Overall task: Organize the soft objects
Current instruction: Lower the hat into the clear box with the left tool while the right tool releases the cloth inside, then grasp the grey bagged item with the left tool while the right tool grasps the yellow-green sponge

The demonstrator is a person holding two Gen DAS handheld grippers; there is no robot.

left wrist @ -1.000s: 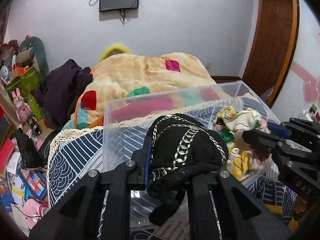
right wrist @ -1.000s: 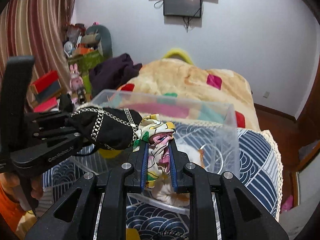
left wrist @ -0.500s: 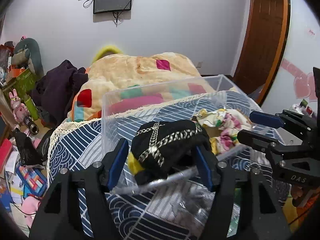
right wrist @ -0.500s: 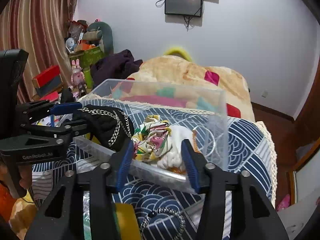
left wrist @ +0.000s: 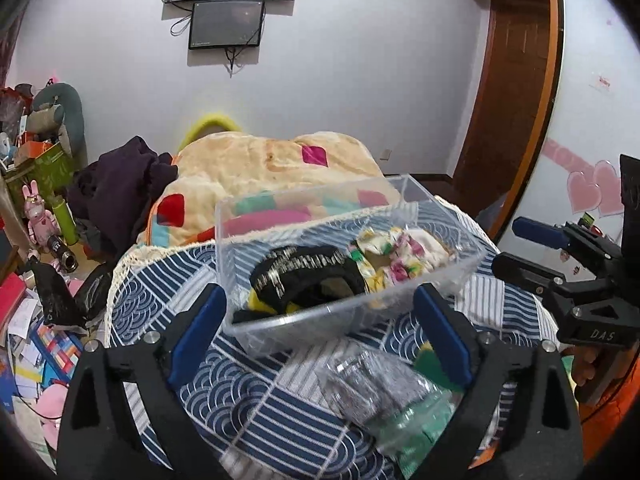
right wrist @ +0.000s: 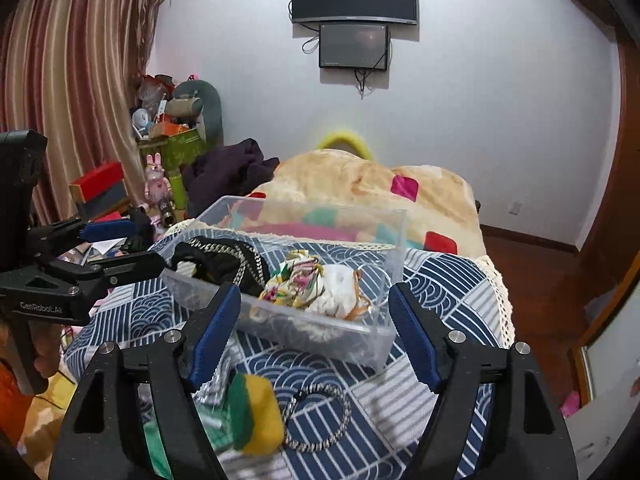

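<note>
Navy-and-white patterned bedspread point(right wrist: 448, 276) with a lace edge covers the near part of the bed and carries everything; beyond its far edge lies a cream blanket point(left wrist: 256, 168) with coloured squares, a dark purple garment point(left wrist: 120, 188) heaped at its left side; clear plastic bin point(left wrist: 460, 256) sits on the bedspread toward that far edge, open-topped; inside it, black chain-trimmed cloth point(left wrist: 304, 276) fills the left half, touching a floral cloth point(right wrist: 296, 284) bunched in the middle, with a white cloth point(right wrist: 336, 292) just beside that on the right; left gripper point(left wrist: 320, 340) hangs at the bin's near wall, jaws wide apart and holding nothing, one blue pad on either side of the bin; right gripper point(right wrist: 316, 336) likewise stands with jaws spread wide and empty, framing the bin's near wall; each gripper shows at the side of the other's view, well apart from the bin; nearer the front edge of the bedspread lie crinkled clear plastic packaging point(left wrist: 384, 392), a yellow-and-green sponge point(right wrist: 256, 412) just beside it, and a braided loop point(right wrist: 320, 416) touching the sponge's right side.
</note>
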